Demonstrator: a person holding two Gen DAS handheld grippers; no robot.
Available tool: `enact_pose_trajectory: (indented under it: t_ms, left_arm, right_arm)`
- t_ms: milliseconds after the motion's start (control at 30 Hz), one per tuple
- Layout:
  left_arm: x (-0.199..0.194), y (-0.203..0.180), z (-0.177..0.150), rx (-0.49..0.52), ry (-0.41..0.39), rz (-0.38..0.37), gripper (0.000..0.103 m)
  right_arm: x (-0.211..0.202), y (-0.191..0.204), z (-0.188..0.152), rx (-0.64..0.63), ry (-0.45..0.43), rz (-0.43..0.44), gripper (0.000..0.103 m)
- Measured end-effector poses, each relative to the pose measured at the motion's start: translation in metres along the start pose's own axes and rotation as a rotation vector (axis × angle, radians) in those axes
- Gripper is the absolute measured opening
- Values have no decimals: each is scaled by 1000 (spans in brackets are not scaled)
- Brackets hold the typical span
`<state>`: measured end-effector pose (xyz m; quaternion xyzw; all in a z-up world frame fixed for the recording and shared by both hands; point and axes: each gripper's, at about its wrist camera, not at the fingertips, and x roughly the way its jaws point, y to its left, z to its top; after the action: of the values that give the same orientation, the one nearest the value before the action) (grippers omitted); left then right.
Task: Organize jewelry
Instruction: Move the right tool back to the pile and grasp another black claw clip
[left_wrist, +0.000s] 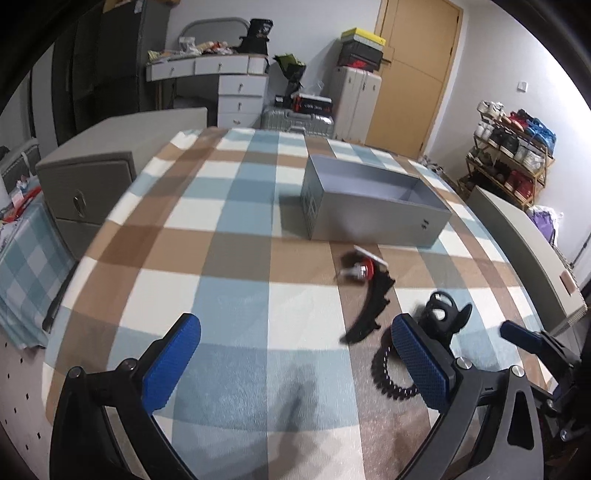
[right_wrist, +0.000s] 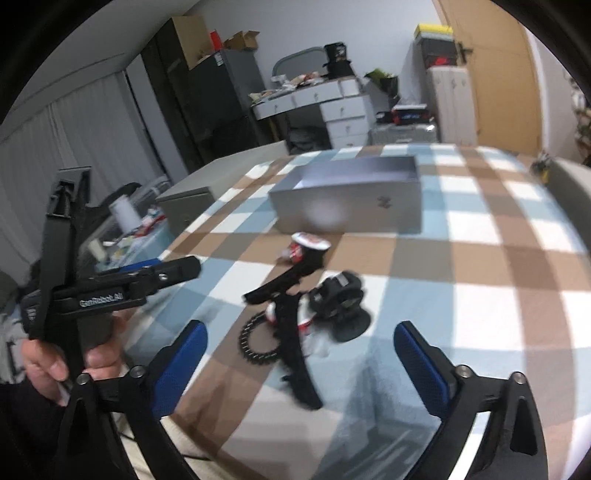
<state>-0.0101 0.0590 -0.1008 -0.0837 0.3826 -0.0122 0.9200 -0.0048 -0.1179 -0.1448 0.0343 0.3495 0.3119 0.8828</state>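
Jewelry sits in a heap just short of the grey box (right_wrist: 347, 203). I've got both claws wide and empty: right gripper (right_wrist: 299, 365) faces the black comb clip (right_wrist: 295, 347), so I'd straddle its middle squarely; left gripper (left_wrist: 295, 365) hangs beside the coil band (left_wrist: 388, 376). Handle print reads "GenRobot.AI".

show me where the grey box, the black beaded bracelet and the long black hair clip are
grey box (left_wrist: 373, 218), left wrist view, on its front wall.
black beaded bracelet (right_wrist: 255, 349), right wrist view, on its beaded loop.
long black hair clip (right_wrist: 295, 347), right wrist view, mid-length.
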Motion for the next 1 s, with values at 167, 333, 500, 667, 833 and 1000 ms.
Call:
enact_pose_trajectory:
  t_ms: [167,333,500,667,833,1000]
  left_arm:
    - [-2,0,-6,-7,27,-34,101]
    - [-3,-1,-8,13,30,-27,101]
    - [0,-2,-11,18,46,-27,101]
    - [0,-4,-11,29,46,-21,101]
    - [1,-5,-11,40,48,-20,101]
    - [1,-6,-12,40,54,-18,101]
  right_arm:
    - [12,1,-6,1,51,18,83]
    - [16,7,-12,-25,72,-6,77]
    - [21,10,-17,-40,97,-7,48]
    - [26,14,-19,-74,121,-49,20]
    - [21,10,-19,-61,100,-39,19]
    - [15,6,-17,-34,70,-20,18]
